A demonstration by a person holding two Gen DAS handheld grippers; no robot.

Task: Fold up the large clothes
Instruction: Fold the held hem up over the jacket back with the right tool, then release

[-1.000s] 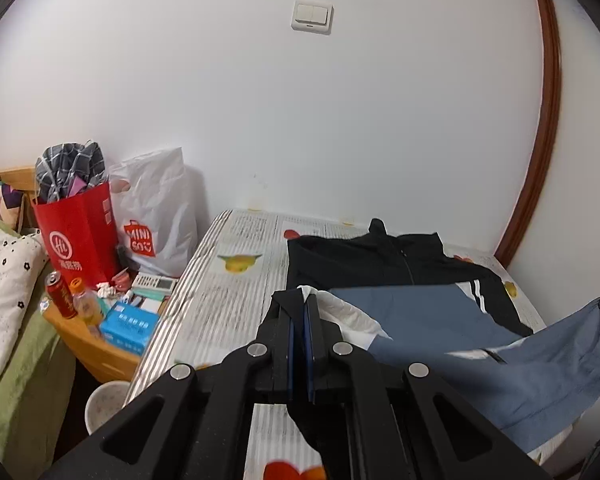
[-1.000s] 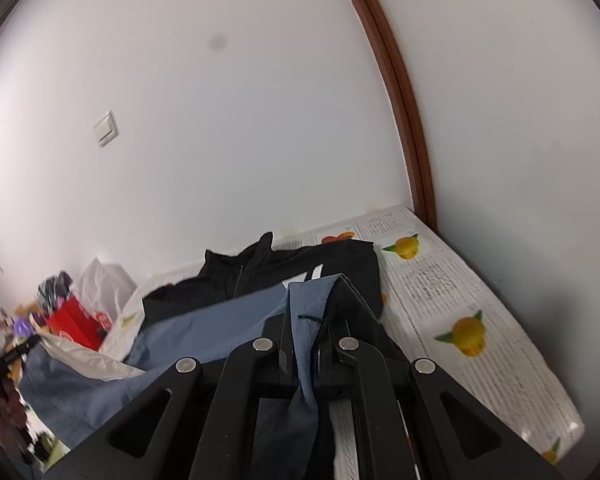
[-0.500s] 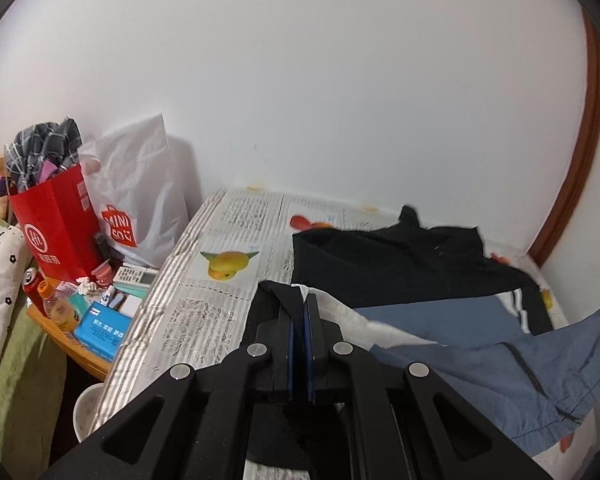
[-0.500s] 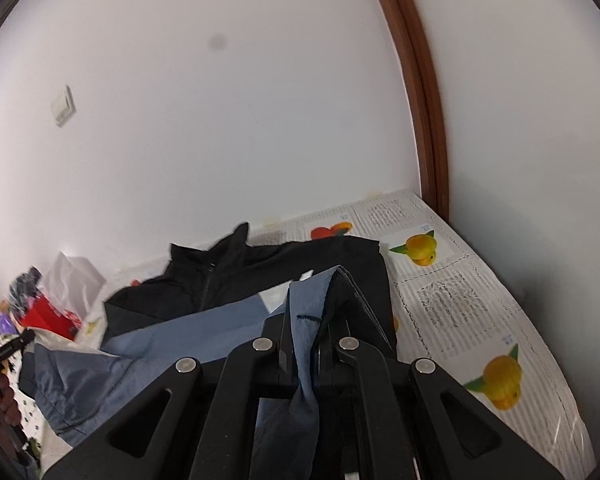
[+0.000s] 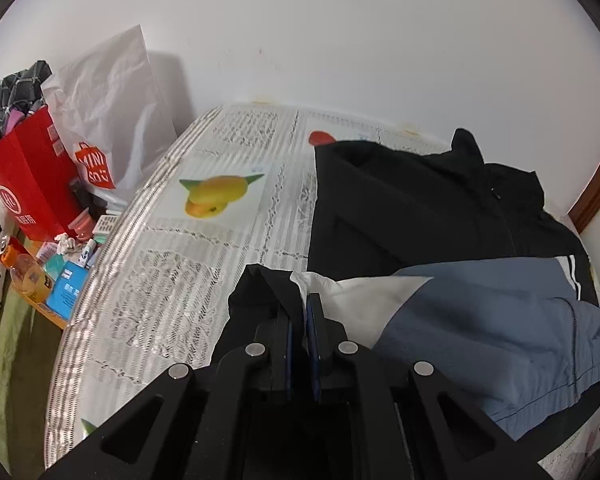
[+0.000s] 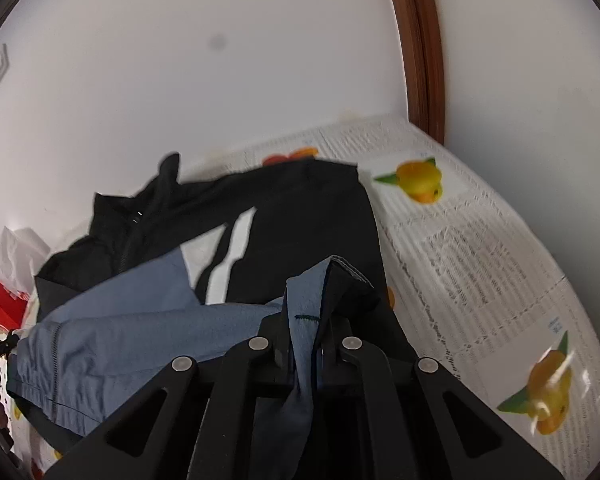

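Jacket (image 5: 420, 216) hem is what I have at both ends: my left gripper (image 5: 299, 312) is clamped on the black-and-white corner, my right gripper (image 6: 305, 316) pinched on the blue-grey edge, fabric bunched between its fingers. The blue lower half is lifted and doubled over toward the black upper body, which lies flat on the bed (image 5: 204, 240) with its collar toward the far wall. Fruit-printed bed sheet shows bare along the left and right edges. Beyond the bed's left edge I see a red bag (image 5: 28, 184) and a white bag (image 5: 112, 92).
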